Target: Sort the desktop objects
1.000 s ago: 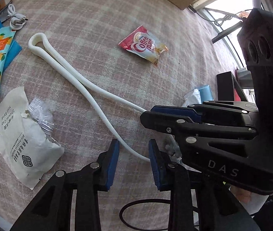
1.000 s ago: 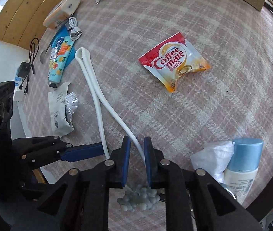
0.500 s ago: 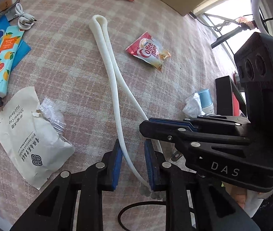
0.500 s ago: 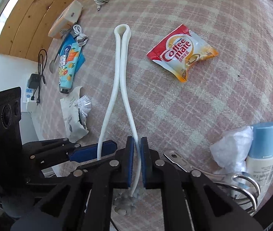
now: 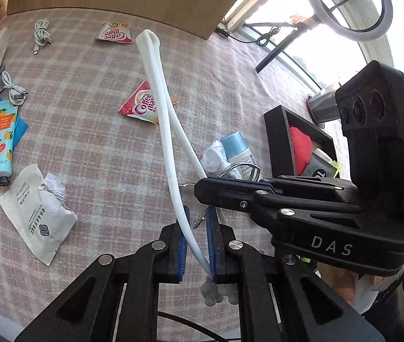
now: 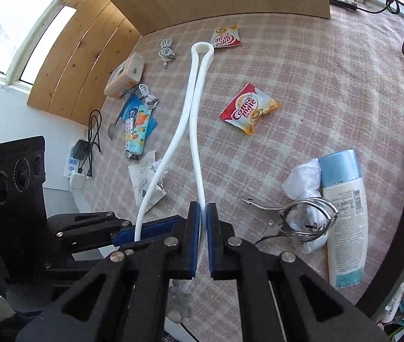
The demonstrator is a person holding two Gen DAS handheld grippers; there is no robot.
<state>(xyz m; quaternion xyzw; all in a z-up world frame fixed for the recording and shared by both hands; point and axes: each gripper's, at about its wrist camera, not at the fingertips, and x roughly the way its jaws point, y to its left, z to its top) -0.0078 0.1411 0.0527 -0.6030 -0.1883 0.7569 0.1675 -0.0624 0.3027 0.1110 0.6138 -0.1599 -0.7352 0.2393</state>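
White tube (image 6: 195,119) lower end – hidden behind right claw (image 6: 203,213); lotion bottle (image 5: 237,151) half hidden – label unreadable.

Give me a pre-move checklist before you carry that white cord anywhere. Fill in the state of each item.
1. Left tool shut on the white cord, one strand between its pads: ok.
2. Right tool shut on the other strand: ok.
3. Both tools have just been closing; grip firm enough to carry: cannot tell.
4. Folded far end of the cord off the cloth: cannot tell.
5. Cord clear of the coffee packet: ok in the right wrist view, though the cord crosses it in the left wrist view.
6. Metal clip and lotion bottle apart from the cord: ok.
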